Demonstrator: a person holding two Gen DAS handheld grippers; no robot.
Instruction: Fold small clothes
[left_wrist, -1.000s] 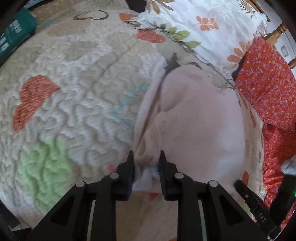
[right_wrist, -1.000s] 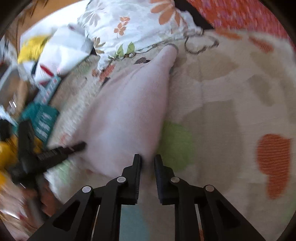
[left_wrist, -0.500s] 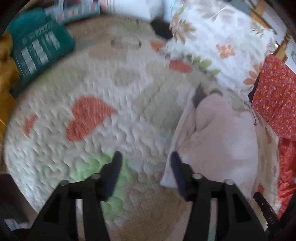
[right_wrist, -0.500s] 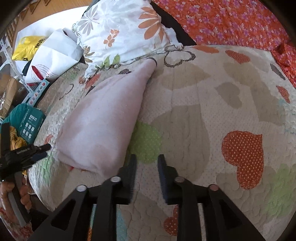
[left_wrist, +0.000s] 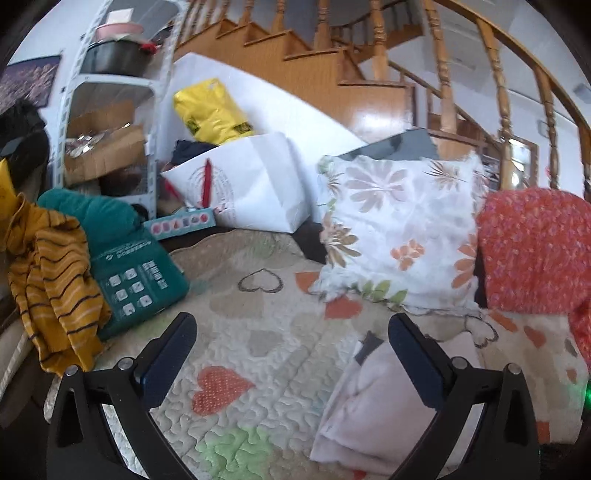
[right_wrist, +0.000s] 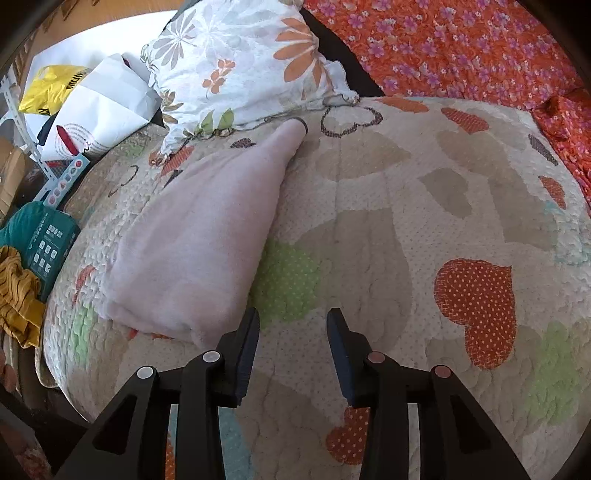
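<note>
A pale pink folded garment (right_wrist: 199, 236) lies on the heart-patterned quilt (right_wrist: 406, 206); it also shows in the left wrist view (left_wrist: 373, 417) at the lower right. My left gripper (left_wrist: 291, 354) is wide open and empty, raised above the quilt, with the garment just under its right finger. My right gripper (right_wrist: 291, 332) is open and empty, just right of the garment's near corner. A yellow striped garment (left_wrist: 48, 288) hangs at the left edge of the bed.
A floral pillow (left_wrist: 399, 236) and an orange flowered cloth (left_wrist: 535, 251) lie at the back. A teal package (left_wrist: 136, 280), a white paper bag (left_wrist: 247, 192), a yellow bag (left_wrist: 210, 110), shelves and a wooden staircase stand behind.
Both grippers let go of the pink garment and opened. The left gripper rose and tilted up toward the room. The right gripper pulled back and opened wider.
</note>
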